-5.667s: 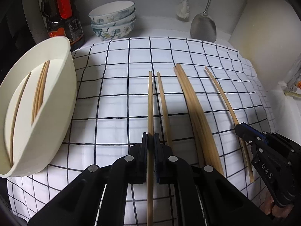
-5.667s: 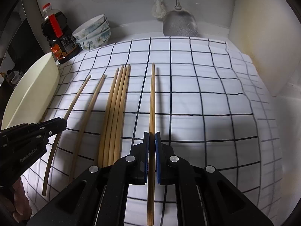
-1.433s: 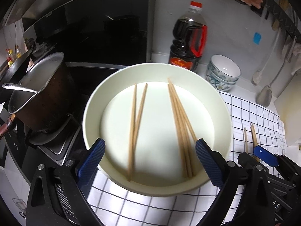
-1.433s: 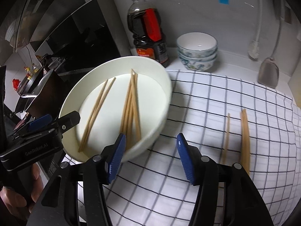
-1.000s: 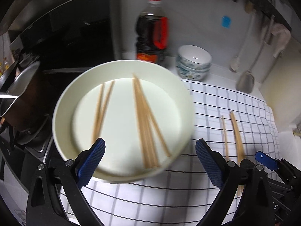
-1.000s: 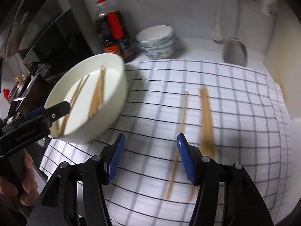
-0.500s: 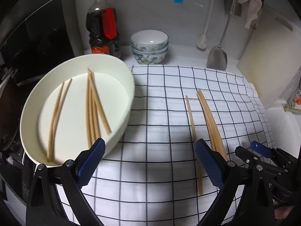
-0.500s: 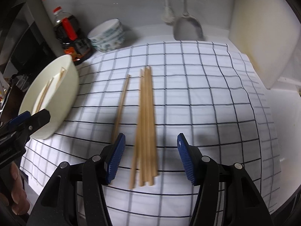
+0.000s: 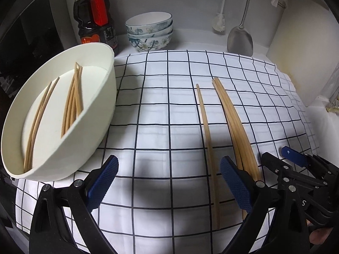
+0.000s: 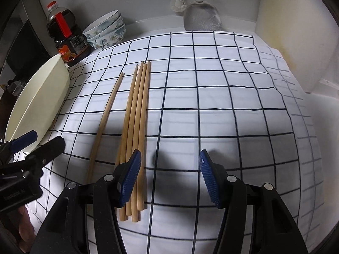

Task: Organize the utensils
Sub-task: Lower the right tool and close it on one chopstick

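Note:
Several wooden chopsticks lie bundled on the checked cloth, with a single chopstick just to their left. My right gripper hangs open above the cloth; its left pad is over the bundle's near ends. In the left wrist view the single chopstick and the bundle run under the right side of my open left gripper, which holds nothing. The white bowl on the left holds several chopsticks. The right gripper shows at the lower right.
A soy sauce bottle, stacked patterned bowls, a brush and a metal spatula line the back wall. A pale board stands at the right. A dark stove area lies left of the bowl. A hand holds the left gripper.
Both cameras have swung away from the bowl, rightward and downward, onto the cloth and its chopsticks. The two chopsticks gripped earlier are gone from the jaws; both grippers stay open.

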